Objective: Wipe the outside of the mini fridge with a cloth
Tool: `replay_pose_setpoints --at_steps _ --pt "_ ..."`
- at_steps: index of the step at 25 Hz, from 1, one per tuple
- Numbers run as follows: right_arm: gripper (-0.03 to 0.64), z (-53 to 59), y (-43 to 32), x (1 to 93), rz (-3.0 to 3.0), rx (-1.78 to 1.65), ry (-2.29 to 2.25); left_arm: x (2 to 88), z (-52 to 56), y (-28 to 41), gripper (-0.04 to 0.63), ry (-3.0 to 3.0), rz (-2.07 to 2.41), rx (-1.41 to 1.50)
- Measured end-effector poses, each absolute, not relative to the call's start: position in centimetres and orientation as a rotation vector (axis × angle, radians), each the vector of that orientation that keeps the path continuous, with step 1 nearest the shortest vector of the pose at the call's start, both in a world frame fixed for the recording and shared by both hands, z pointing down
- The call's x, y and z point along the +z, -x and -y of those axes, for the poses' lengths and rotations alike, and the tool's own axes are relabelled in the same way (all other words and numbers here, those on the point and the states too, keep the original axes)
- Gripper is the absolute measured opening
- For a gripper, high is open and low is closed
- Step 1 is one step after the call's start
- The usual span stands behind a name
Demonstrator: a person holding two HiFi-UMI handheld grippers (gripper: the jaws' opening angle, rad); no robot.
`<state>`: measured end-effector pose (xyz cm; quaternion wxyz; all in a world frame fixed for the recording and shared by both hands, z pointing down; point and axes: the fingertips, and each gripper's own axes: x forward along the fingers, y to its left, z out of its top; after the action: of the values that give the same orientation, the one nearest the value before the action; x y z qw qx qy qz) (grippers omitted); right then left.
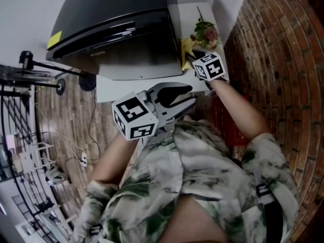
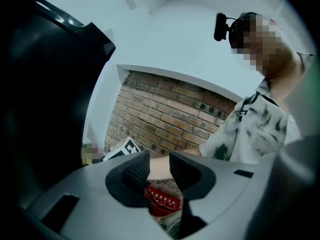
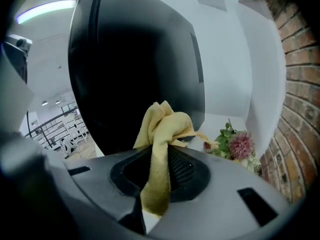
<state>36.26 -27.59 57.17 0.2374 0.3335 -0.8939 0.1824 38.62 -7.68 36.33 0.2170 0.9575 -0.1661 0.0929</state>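
R gripper [image 3: 162, 151] first: jaws are clamped on the yellow cloth [image 3: 162, 124]. It bunches up above the jaws and one strip hangs down btwn them. The bunch sits right up against the dark side of the mini fridge [image 3: 135, 59]; can't tell if it's actually touching or just v close. From the head view the cloth [image 1: 186, 47] is at the fridge's right side, near the front corner, w/ the R gripper's marker cube just behind it.

Just past the cloth there's a lil bunch of flowers [image 3: 235, 146], pink bloom + green leaves, lying on the white counter [image 1: 198, 13] to the right of the fridge. Brick wall [image 1: 273, 44] runs along the right side beyond that.

L gripper [image 2: 160, 166]: jaws apart, narrow gap, nothing in it. Through the gap you only see the person's other forearm and a red crate [image 2: 160, 201] further off. In the head view the L gripper [image 1: 172, 97] hangs low, close to the person's chest, in front of the counter edge and clear of the fridge.

Fridge itself [image 1: 116, 19] is black, glossy, standing on the white counter, yellow sticker on its left corner. The red crate [image 1: 228, 125] is on the floor by the brick wall, under the R arm. Wood floor [image 1: 66, 120] on the left w/ a power strip [image 1: 83, 160] and a wire rack [image 1: 25, 151].
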Motion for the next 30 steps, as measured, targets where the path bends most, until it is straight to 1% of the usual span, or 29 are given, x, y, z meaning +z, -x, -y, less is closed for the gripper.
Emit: replay_pose_setpoints --at_steps 8,14,23,30 --pt "0.087 28.0 -36.5 61.4 2.342 0.466 -0.905 36.8 8.3 -37.8 0.121 -2.644 0.474 0.271" --pt "0.087 28.2 -37.5 60.8 2.323 0.491 -0.952 36.3 8.9 -36.5 0.121 -2.677 0.461 0.259" --pt "0.087 27.4 -41.3 52.5 2.322 0.449 -1.174 34.9 9.3 -32.6 0.121 -2.731 0.36 0.211" --pt "0.087 23.9 -40.5 46.0 2.299 0.418 -1.414 35.0 7.8 -26.2 0.121 -2.788 0.174 0.234"
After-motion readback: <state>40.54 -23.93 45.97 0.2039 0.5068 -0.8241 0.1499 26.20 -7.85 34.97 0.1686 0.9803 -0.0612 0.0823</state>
